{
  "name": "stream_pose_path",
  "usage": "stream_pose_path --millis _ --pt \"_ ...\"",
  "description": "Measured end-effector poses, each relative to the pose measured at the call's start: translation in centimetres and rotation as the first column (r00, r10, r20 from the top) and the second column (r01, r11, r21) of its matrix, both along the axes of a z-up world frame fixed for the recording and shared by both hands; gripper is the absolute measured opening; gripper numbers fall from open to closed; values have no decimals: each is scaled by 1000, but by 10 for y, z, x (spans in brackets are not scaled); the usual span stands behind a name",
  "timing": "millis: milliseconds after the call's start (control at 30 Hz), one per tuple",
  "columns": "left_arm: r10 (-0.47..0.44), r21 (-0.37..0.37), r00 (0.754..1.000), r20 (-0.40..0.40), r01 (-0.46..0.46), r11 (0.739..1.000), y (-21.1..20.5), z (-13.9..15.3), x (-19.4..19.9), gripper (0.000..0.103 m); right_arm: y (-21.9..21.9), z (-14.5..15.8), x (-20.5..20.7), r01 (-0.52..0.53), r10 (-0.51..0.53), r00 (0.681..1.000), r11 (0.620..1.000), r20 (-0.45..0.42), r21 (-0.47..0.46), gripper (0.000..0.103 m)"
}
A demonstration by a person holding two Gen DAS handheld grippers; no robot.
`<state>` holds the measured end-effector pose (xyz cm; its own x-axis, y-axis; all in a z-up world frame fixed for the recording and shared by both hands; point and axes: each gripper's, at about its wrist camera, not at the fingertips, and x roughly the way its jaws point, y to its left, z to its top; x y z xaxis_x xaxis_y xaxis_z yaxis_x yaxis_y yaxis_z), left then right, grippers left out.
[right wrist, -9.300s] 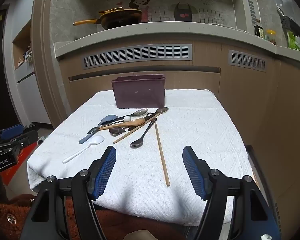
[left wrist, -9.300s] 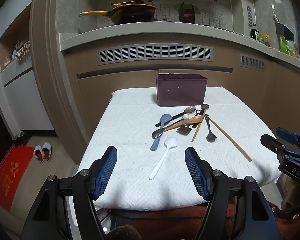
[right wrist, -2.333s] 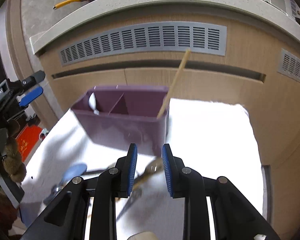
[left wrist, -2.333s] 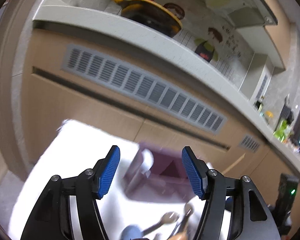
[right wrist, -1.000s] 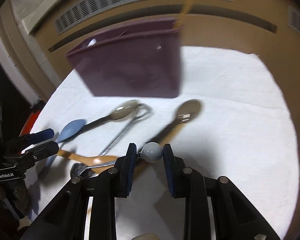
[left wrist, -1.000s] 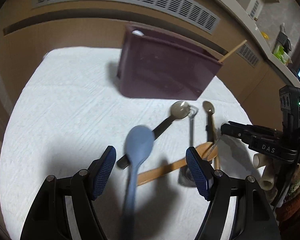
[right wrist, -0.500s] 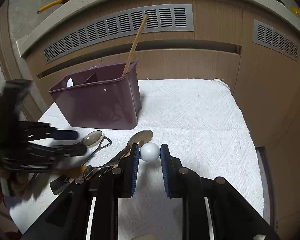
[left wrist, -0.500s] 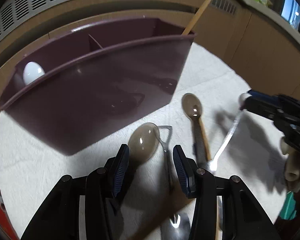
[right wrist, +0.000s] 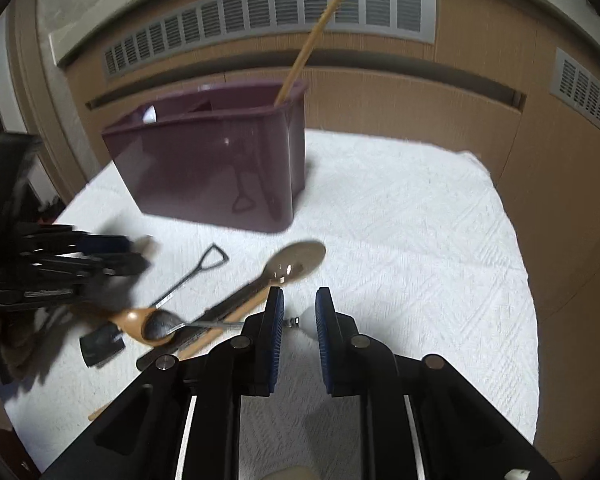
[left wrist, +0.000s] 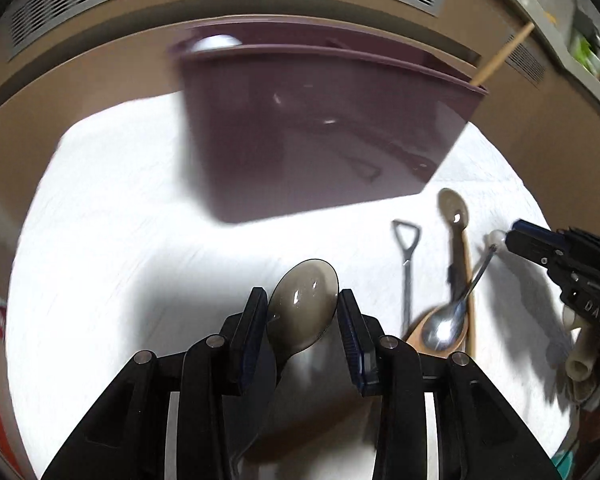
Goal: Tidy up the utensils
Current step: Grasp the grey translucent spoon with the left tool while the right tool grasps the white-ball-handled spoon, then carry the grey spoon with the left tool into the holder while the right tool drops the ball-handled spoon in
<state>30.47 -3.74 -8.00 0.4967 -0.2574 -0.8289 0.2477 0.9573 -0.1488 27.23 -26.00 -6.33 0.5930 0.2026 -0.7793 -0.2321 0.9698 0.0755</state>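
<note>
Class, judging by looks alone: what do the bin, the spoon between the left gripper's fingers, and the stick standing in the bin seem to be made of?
Bin: glossy maroon plastic, probably; it mirrors nearby utensils.
Spoon: smoky translucent plastic, with bright glints.
Stick: pale matte wood or bamboo, likely a chopstick.

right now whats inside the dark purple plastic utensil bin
Inside the dark purple plastic utensil bin, a white spoon bowl shows in the left compartment and a wooden chopstick leans out of the right corner. The walls hide the lower contents.
</note>
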Motion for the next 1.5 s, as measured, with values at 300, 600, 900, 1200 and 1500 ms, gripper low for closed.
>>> stream_pose_path --millis 300,600,900,1200,1500 --pt "32 -57 999 5 -32 998 18 -6 -14 38 -19 -23 -4 240 -191 960 938 -204 251 28" --pt "51 -75 998 29 -49 996 15 -11 -19 39 12 -22 45 371 -358 924 923 -134 99 35" --pt "1 -73 1000 -5 -1 997 11 -11 -12 45 38 -13 34 178 -177 984 983 -35 33 20" --pt "-66 -36 997 -37 65 997 -4 -8 5 51 26 37 -7 56 -70 987 993 143 101 20" --pt "-7 -138 1000 21 10 990 12 14 -16 35 31 79 -34 14 -24 964 999 265 40 20"
